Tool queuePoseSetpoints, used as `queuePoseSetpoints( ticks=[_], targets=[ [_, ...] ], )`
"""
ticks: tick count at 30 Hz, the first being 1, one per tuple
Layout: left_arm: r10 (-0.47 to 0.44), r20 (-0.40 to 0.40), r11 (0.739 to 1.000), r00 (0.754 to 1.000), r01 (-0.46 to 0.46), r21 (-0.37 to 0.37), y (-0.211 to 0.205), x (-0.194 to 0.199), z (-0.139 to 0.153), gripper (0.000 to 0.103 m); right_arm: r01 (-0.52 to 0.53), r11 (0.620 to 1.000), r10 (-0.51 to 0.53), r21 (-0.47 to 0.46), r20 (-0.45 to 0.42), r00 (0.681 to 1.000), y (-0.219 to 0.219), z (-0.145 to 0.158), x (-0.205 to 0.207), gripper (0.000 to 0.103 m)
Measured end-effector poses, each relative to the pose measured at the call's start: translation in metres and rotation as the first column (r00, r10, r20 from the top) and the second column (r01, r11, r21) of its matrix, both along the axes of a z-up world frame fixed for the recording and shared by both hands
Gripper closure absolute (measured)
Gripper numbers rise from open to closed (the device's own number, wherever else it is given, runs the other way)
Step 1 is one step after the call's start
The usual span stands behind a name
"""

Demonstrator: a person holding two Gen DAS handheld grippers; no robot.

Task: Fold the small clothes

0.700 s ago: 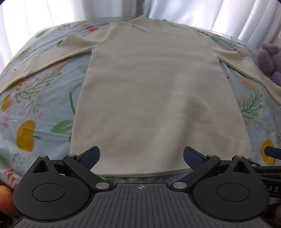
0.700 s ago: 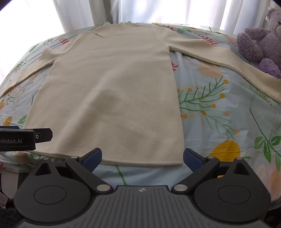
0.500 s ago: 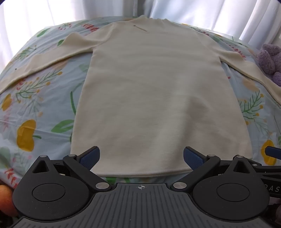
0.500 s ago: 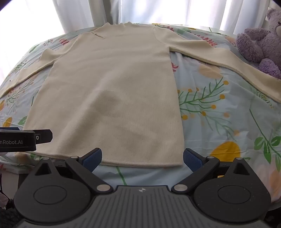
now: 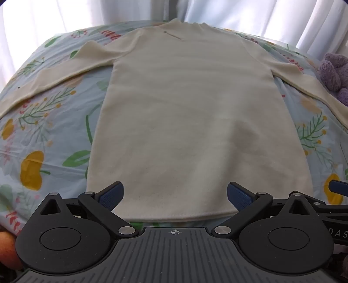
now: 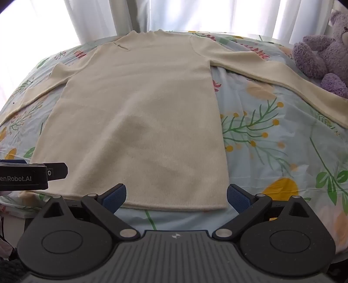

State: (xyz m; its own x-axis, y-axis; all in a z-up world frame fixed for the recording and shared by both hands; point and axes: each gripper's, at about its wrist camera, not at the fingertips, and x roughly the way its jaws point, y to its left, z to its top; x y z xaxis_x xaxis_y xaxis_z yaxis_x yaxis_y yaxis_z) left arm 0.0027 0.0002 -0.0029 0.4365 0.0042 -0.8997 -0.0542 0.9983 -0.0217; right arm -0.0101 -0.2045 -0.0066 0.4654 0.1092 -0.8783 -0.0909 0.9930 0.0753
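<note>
A cream long-sleeved knit top lies flat on the floral bedsheet, collar far, hem near, both sleeves spread out sideways. It also shows in the right wrist view. My left gripper is open and empty, just above the hem's middle. My right gripper is open and empty, over the hem near the top's right corner. The left gripper's body shows at the left edge of the right wrist view.
A purple plush bear sits at the far right of the bed, by the right sleeve. White curtains hang behind the bed. An orange object lies low at the left edge.
Both grippers have crept slightly forward toward the hem. Both stay open. The top has not moved.
</note>
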Motion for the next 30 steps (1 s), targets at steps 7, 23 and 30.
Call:
queuePoseSetpoints(
  ticks=[7,23,30],
  targets=[
    [0.0,-0.001,1.0,1.0,0.0,-0.003,-0.0003,0.0016,-0.0004,0.0,0.0,1.0,0.0,-0.001,0.001,1.0,0.0001,0.0005,0.0011,0.004],
    [0.007,-0.009,1.0,1.0,-0.007,-0.005,0.0009,0.0049,-0.002,0.0,-0.002,1.0,0.002,0.002,0.0,1.0,-0.0006,-0.0002,0.0029,0.004],
    [0.005,-0.013,1.0,1.0,-0.005,-0.004,0.0007,0.0048,-0.0032,0.0,-0.006,1.0,0.006,0.0,-0.003,1.0,0.0006,-0.0003,0.0054,0.004]
  ],
)
